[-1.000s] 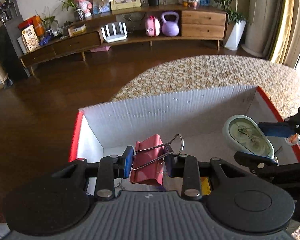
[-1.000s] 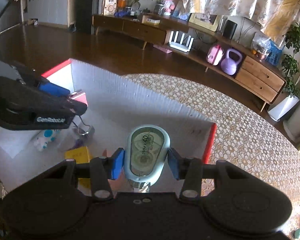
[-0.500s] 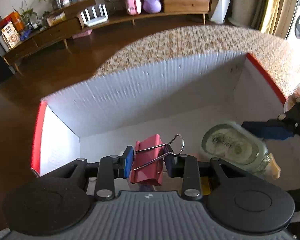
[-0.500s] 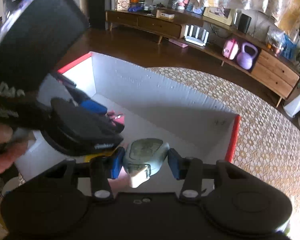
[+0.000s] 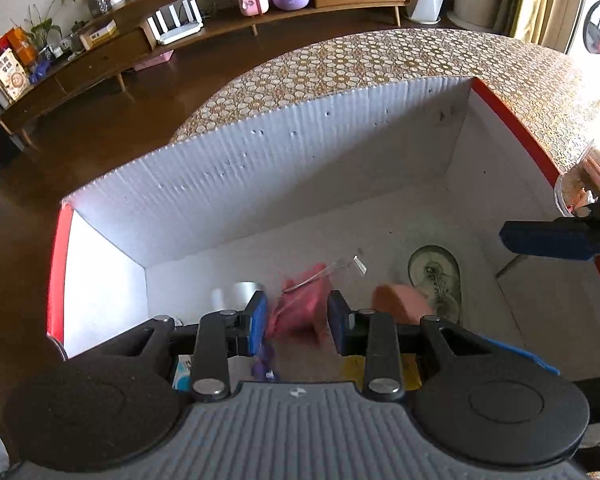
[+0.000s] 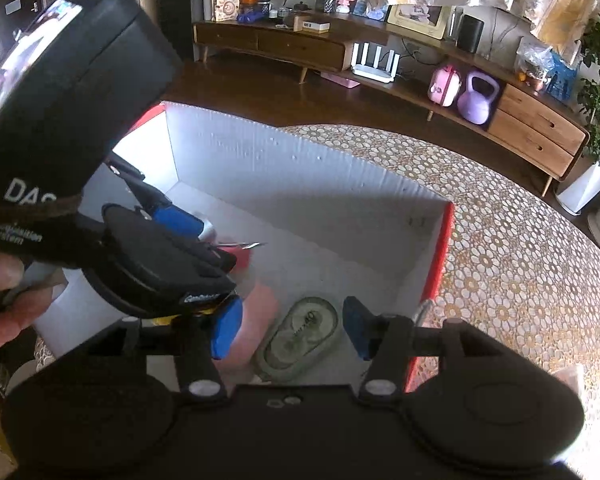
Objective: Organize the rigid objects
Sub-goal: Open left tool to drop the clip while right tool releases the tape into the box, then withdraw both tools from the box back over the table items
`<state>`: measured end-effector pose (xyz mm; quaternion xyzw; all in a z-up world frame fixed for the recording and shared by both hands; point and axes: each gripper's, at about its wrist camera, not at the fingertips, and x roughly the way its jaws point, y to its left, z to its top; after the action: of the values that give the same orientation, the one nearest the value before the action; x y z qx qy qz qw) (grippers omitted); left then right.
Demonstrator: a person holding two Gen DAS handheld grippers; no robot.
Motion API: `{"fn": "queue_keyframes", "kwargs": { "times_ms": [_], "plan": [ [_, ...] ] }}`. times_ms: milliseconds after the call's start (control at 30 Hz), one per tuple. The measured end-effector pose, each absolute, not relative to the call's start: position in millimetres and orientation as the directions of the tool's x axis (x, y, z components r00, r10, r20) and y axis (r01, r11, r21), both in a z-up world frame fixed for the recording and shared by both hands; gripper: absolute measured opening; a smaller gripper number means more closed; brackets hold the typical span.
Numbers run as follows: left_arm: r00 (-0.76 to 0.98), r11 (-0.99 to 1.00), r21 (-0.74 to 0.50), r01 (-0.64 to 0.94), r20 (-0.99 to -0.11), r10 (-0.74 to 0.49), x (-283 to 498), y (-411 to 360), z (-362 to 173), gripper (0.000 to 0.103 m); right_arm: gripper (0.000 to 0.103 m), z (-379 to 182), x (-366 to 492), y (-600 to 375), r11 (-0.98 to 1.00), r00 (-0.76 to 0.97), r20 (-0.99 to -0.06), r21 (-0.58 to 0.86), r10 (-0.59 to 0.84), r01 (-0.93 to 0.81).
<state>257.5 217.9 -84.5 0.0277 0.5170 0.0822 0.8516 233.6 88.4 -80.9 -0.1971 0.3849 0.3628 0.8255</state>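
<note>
Pink and blurred, the binder clip (image 5: 300, 308) drops from the left gripper (image 5: 298, 322), whose jaws have just spread wide, onto the floor of the white corrugated box (image 5: 260, 176). Beside it the correction tape dispenser (image 6: 300, 338) lies released under the right gripper (image 6: 290, 330), jaws wide too. Both items now appear stowed; the box sits on the patterned tabletop (image 6: 520, 260).

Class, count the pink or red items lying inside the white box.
2. A blurred red binder clip lies between the left gripper fingers; a pink block sits beside the correction tape. The grippers may hide others.
</note>
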Motion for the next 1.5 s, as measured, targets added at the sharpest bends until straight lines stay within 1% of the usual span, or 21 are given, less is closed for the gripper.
{"fn": "queue_keyframes", "kwargs": {
  "times_ms": [233,433,767,1000,1133,1267,1300,1333,1367,1400,1500],
  "plan": [
    [0.467,0.984,0.132,-0.120,-0.867,0.173,245.5,210.6,-75.7,0.033,0.059,-68.8,224.7,72.2,0.667,0.455,-0.757,-0.035,0.469,-0.745],
    [0.502,0.983,0.124,-0.133,-0.847,0.174,230.2,203.8,-56.9,0.033,0.059,-51.2,210.9,56.9,0.669,0.470,-0.729,-0.024,0.497,-0.743],
    [0.576,0.984,0.120,-0.133,-0.798,0.175,194.5,181.2,-19.1,0.033,0.064,-22.2,184.6,21.6,0.691,0.508,-0.671,0.010,0.541,-0.723],
    [0.627,0.987,0.106,-0.117,-0.764,0.156,171.1,162.3,2.2,0.033,0.065,-5.8,167.2,-5.9,0.702,0.523,-0.637,0.041,0.566,-0.711],
    [0.653,0.990,0.074,-0.117,-0.746,0.133,156.1,152.9,12.4,0.033,0.070,2.2,153.6,-22.6,0.703,0.529,-0.614,0.061,0.586,-0.709],
    [0.684,0.992,0.064,-0.107,-0.719,0.120,142.3,142.4,20.3,0.033,0.072,9.2,143.0,-38.4,0.698,0.523,-0.596,0.090,0.609,-0.710],
    [0.691,0.993,0.056,-0.102,-0.714,0.111,138.7,139.1,21.9,0.035,0.073,10.6,140.2,-43.2,0.697,0.523,-0.591,0.096,0.614,-0.710],
    [0.696,0.994,0.050,-0.097,-0.710,0.104,134.7,134.7,23.3,0.043,0.074,12.0,137.0,-48.3,0.698,0.526,-0.584,0.099,0.618,-0.710],
    [0.702,0.994,0.048,-0.095,-0.705,0.101,132.0,131.3,24.5,0.049,0.074,13.1,133.8,-53.2,0.698,0.528,-0.579,0.101,0.621,-0.709],
    [0.712,0.995,0.045,-0.092,-0.695,0.098,127.8,127.1,25.8,0.057,0.074,14.0,130.5,-58.2,0.698,0.531,-0.575,0.102,0.623,-0.709],
    [0.729,0.996,0.051,-0.073,-0.679,0.088,119.6,112.9,27.4,0.058,0.080,15.3,122.1,-76.9,0.706,0.543,-0.559,0.112,0.627,-0.700]
  ]
}}
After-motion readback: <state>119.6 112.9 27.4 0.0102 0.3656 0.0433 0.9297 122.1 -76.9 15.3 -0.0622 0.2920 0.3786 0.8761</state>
